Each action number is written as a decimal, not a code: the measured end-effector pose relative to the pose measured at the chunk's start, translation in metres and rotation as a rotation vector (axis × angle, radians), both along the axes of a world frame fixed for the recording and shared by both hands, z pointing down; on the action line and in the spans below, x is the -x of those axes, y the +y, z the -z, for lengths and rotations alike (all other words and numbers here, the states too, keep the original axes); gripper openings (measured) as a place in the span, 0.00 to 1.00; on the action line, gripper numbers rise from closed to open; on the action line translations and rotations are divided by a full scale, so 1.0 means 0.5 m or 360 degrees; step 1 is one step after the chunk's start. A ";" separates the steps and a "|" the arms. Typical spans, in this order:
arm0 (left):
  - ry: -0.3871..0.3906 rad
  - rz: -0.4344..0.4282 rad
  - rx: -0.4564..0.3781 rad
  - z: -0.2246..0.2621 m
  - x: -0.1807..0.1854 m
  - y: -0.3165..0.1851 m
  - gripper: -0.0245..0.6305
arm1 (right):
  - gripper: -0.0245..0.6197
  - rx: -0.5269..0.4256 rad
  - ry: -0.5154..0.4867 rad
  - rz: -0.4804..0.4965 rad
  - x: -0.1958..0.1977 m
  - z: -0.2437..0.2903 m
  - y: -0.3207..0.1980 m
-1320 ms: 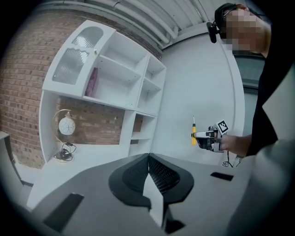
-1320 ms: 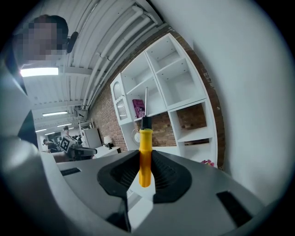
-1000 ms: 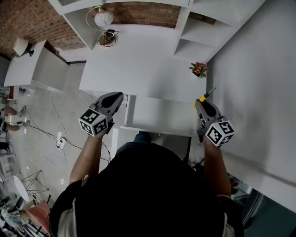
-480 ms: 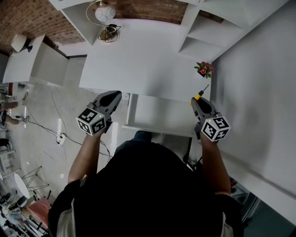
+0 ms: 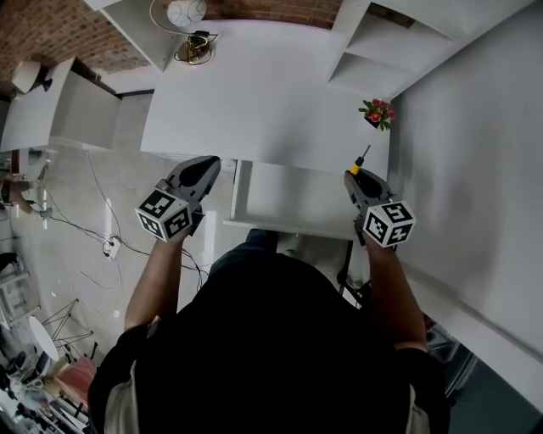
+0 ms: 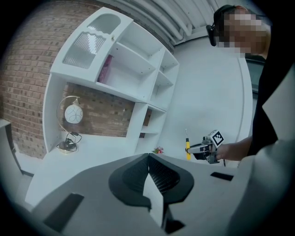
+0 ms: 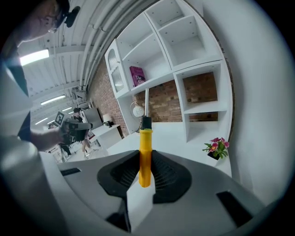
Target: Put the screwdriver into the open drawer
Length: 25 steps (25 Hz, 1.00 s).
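The screwdriver (image 5: 358, 163) has a yellow handle (image 7: 145, 156), a black collar and a thin metal shaft that points away from me. My right gripper (image 5: 352, 175) is shut on the handle and holds it over the right edge of the open white drawer (image 5: 288, 199). That drawer is pulled out from under the white desk (image 5: 254, 102); its inside looks bare. My left gripper (image 5: 206, 164) is shut with nothing in it, just left of the drawer's left side. From the left gripper view, the right gripper (image 6: 205, 148) holds the screwdriver (image 6: 187, 146) upright.
A small pot of red flowers (image 5: 377, 113) stands at the desk's right back corner, close to the screwdriver tip. A round globe lamp (image 5: 187, 13) sits at the back left. White shelves (image 5: 382, 51) rise behind the desk. Cables (image 5: 102, 246) lie on the floor at left.
My right gripper has carried the screwdriver slightly left and forward, closer to the drawer's right edge. The left gripper has stayed beside the drawer's left side.
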<state>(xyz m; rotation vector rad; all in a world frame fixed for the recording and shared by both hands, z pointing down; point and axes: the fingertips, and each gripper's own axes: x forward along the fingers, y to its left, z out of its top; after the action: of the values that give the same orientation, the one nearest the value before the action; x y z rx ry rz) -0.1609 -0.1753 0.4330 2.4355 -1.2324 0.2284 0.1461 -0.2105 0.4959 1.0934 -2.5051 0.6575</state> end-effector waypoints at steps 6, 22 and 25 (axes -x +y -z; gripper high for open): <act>0.0004 -0.0002 0.0008 -0.005 -0.006 0.008 0.06 | 0.17 0.0017 0.0096 0.0044 0.005 -0.037 0.006; -0.0004 -0.0025 0.0088 -0.042 -0.008 0.033 0.06 | 0.17 0.0062 0.0332 0.0186 0.029 -0.149 0.033; -0.0005 -0.0018 0.0101 -0.050 -0.004 0.035 0.06 | 0.17 0.0060 0.0402 0.0234 0.037 -0.174 0.041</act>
<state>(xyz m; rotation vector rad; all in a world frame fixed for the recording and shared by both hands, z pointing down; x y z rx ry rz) -0.1591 -0.1577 0.4578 2.3894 -1.1950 0.2704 0.1276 -0.1901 0.5830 0.9070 -2.3192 0.4899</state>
